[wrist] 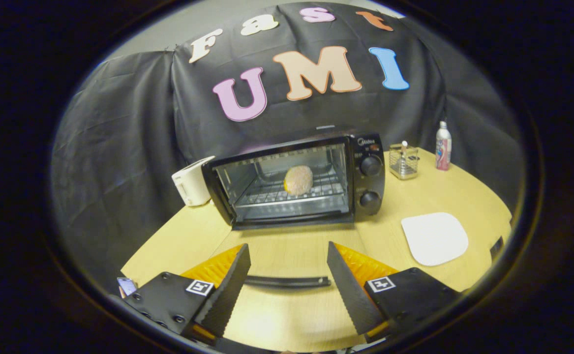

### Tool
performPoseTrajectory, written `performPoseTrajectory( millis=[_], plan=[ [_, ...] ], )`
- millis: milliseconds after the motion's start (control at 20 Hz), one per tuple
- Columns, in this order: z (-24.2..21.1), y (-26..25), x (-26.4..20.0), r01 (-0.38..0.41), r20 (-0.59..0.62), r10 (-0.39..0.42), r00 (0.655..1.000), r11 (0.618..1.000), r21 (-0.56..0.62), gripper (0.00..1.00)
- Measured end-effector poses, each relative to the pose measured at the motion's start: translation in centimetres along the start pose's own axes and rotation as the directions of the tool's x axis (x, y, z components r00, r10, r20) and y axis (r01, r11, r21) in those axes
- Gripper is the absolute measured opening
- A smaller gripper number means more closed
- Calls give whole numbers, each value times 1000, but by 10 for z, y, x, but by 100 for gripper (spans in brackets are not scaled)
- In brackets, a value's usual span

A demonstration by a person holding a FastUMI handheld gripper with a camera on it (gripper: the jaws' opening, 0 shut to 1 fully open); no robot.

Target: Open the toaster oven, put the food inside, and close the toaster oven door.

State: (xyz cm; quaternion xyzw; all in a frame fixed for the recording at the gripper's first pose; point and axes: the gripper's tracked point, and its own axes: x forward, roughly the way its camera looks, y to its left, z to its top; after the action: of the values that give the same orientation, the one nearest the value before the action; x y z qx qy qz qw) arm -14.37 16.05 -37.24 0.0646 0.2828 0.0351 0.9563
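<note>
Though hand-held gripper [287,255] agape — food [298,179] beyond

Black cloth wall [119,147] w/ creases behind light wood table [464,196], grey wall strip above, dim light

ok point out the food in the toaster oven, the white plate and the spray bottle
food [298,180]: gripper view, middle of the round lump on the rack.
white plate [435,238]: gripper view, its flat centre.
spray bottle [443,147]: gripper view, its body.

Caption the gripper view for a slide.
Open fingers hover over the open black toaster oven, round breaded food on its rack.
</note>
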Motion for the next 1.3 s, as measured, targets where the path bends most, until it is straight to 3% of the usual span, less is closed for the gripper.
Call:
performPoseTrajectory(
  millis=[250,600,850,1300],
  plan=[
    [-42,3,-25,-3,-36,3,999,1000,-5,97],
    [-89,-9,-11,32,-131,-29,991,999,18,97],
    [-105,-12,6,47,-168,-43,985,999,25,97],
    [-96,-4,35,61,-149,-65,987,998,-32,96]
  ],
)
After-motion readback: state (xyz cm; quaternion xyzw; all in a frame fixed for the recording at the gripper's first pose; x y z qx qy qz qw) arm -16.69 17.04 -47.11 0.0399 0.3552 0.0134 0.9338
